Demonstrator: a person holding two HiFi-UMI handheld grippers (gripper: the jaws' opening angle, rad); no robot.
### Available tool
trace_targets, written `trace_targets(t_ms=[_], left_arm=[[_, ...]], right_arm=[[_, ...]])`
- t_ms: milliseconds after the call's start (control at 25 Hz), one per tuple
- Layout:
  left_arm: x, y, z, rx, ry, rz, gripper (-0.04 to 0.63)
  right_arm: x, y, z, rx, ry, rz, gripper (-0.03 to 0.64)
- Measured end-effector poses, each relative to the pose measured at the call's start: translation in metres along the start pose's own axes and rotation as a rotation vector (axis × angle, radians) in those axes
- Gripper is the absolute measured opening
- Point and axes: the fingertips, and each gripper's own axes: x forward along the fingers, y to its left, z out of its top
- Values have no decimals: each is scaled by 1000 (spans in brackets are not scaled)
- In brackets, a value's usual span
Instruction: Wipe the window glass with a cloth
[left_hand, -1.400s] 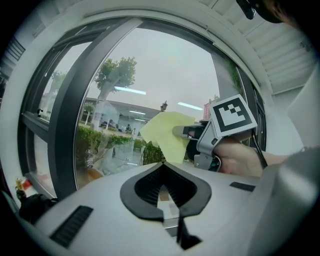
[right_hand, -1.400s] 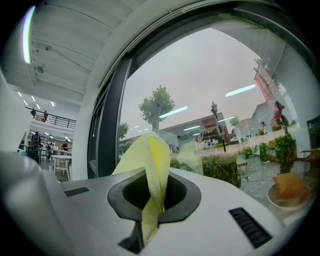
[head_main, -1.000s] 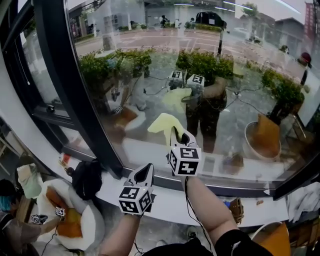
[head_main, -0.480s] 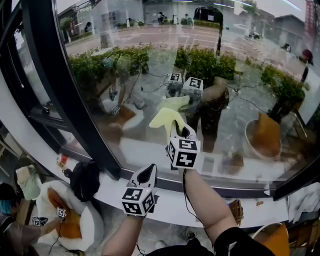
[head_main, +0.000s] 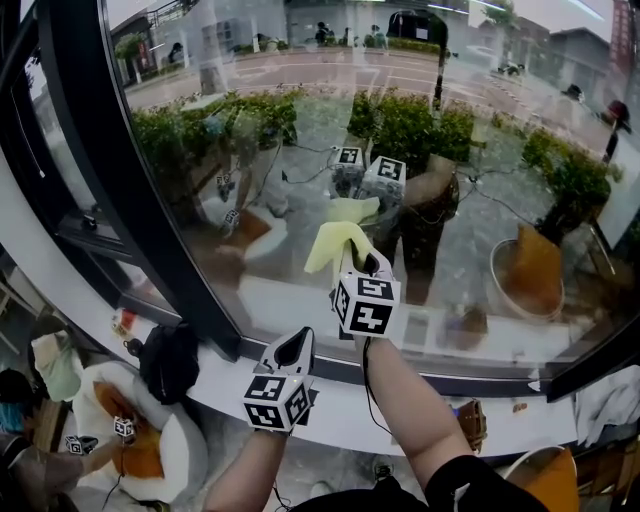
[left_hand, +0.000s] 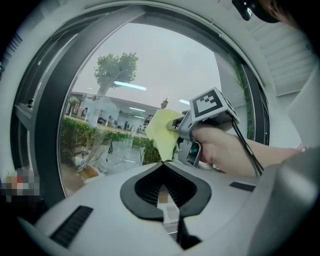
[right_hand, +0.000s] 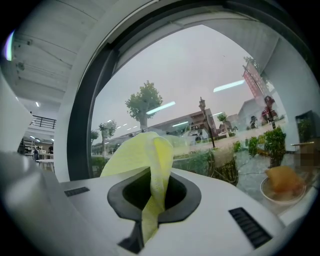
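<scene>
Right now my right gripper (head_main: 355, 262) is clamped on the yellow cloth (head_main: 335, 243). The cloth stands up out of the jaws, and its top meets its own reflection on the window glass (head_main: 480, 190). My left gripper (head_main: 290, 347) hangs lower, above the white sill (head_main: 330, 405), with its jaws pressed together on nothing. Each gripper's cube carries black-and-white square markers (head_main: 367, 305). A black window frame (head_main: 130, 180) runs down on the left.

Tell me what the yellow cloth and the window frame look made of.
The yellow cloth: thin soft fabric, matte, maybe microfibre; it droops in folds from the right hand-held gripper. The window frame: dark, smooth, probably painted metal; the look can't settle it.
</scene>
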Motion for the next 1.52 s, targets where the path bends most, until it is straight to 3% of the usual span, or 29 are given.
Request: trace_targets(t_ms=[320, 600, 1520], left_arm=[[3, -5, 1, 16, 5, -25, 6], [16, -41, -2, 29, 15, -74, 6], [71, -202, -27, 91, 63, -327, 6]], right_arm=[[-3, -7, 0, 8, 2, -9, 32], [-26, -46, 8, 7, -12, -48, 32], [-147, -255, 28, 36, -68, -342, 33]])
